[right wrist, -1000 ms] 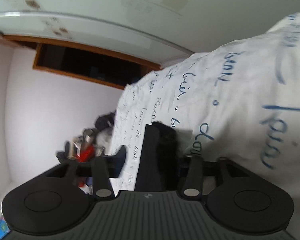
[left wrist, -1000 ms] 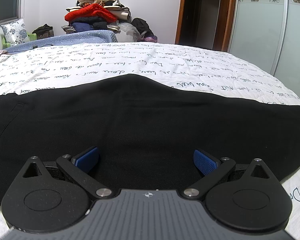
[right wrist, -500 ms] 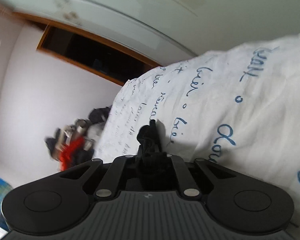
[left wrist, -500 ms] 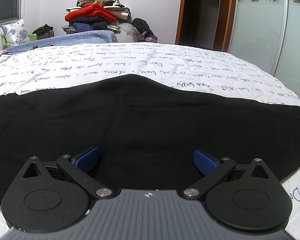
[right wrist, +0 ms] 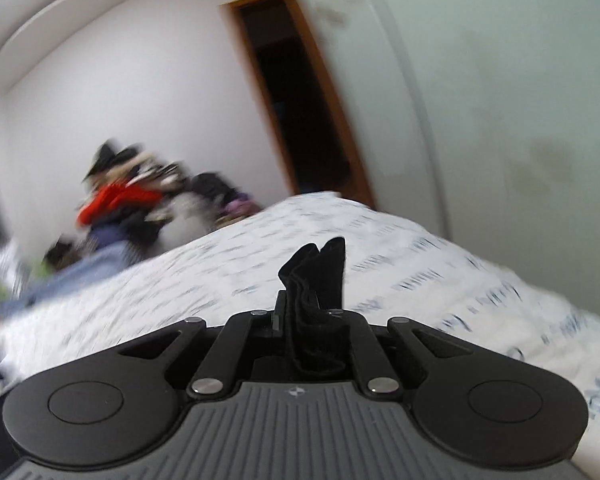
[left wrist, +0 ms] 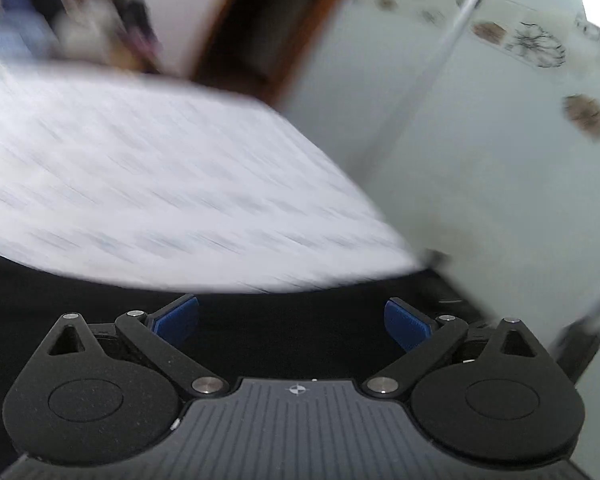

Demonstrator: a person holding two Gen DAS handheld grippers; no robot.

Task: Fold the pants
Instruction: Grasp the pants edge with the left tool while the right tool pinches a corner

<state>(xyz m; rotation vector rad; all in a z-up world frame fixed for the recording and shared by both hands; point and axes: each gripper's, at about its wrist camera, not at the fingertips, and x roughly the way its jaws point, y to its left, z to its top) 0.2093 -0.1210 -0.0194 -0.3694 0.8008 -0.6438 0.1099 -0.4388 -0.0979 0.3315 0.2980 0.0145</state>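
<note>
The black pants (left wrist: 100,304) lie on the white bed with blue script, filling the lower part of the blurred left wrist view. My left gripper (left wrist: 292,320) is open and empty, its blue pads (left wrist: 180,316) wide apart just above the black cloth. My right gripper (right wrist: 312,316) is shut on a bunched end of the pants (right wrist: 320,272), which sticks up between the closed fingers above the bed (right wrist: 440,280).
A pile of clothes (right wrist: 128,200) sits beyond the far side of the bed. A dark doorway with a wooden frame (right wrist: 300,112) and pale sliding wardrobe doors (left wrist: 500,140) stand to the right, close to the bed's edge.
My left gripper has swung quickly to the right, still open, toward the pants' end by the wardrobe. My right gripper has rolled upright, keeping hold of the pants' end.
</note>
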